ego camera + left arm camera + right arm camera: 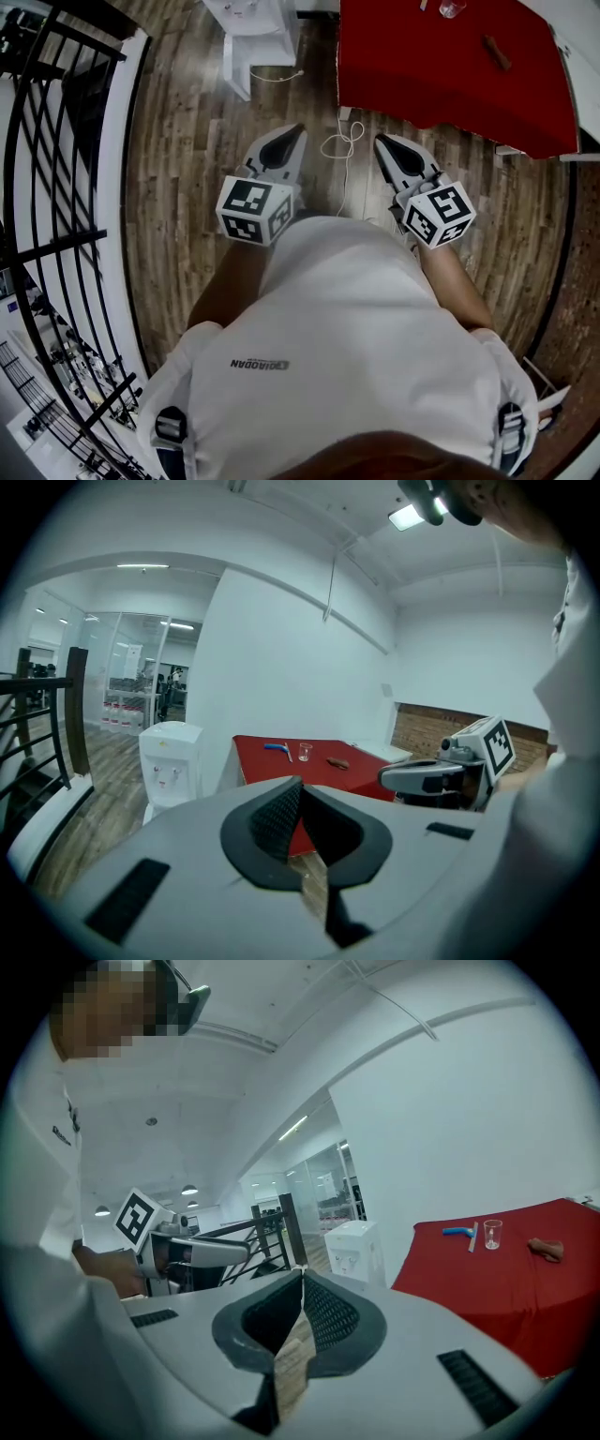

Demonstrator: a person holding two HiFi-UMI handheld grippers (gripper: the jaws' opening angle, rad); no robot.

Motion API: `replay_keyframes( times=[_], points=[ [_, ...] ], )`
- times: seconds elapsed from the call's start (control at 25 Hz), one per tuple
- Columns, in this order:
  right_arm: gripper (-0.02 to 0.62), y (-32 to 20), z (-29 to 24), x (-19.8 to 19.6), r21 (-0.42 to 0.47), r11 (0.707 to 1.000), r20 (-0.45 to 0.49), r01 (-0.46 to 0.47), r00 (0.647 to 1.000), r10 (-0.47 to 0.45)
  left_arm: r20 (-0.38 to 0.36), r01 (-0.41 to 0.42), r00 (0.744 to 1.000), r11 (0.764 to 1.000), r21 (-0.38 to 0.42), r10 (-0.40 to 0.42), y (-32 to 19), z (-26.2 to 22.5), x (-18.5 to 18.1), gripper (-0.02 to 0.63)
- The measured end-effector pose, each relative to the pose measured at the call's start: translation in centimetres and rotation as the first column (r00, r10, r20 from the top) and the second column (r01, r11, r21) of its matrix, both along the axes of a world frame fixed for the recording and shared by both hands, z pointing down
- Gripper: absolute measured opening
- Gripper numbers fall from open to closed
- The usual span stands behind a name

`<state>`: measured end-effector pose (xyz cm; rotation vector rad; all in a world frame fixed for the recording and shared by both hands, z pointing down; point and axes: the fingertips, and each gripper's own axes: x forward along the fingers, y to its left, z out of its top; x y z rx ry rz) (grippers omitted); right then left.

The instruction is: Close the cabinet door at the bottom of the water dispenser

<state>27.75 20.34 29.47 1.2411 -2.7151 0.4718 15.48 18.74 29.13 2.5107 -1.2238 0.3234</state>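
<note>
The white water dispenser point(251, 23) stands against the far wall, left of the red table. At its base a white panel point(241, 73) stands out toward me; it looks like the cabinet door, open. The dispenser point(170, 764) is small and far off in the left gripper view, and the dispenser point(353, 1248) is just as distant in the right gripper view. My left gripper point(296, 132) and my right gripper point(380, 142) are held side by side over the wooden floor, well short of the dispenser. Both have their jaws together with nothing between them.
A red-covered table point(469, 70) fills the far right, carrying a glass point(305, 752), a blue tool and a brown object. A white cable point(343, 142) lies coiled on the floor between the grippers. A black stair railing point(56, 187) runs along the left.
</note>
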Motion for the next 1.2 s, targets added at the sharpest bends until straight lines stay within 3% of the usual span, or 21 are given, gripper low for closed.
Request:
replay_keyframes(
  times=[0.64, 1.2],
  points=[
    [0.023, -5.1, 1.2, -9.0, -0.018, 0.997, -0.061, 0.071, 0.996, -0.072, -0.025, 0.062, 0.998, 0.998, -0.008, -0.062, -4.8, 1.4, -9.2, -0.005],
    [0.023, -7.9, 1.4, -19.2, -0.028, 0.986, -0.077, 0.163, 0.983, -0.165, -0.017, 0.126, 0.992, 0.992, -0.022, -0.126, -6.7, 2.0, -18.8, -0.005]
  ],
)
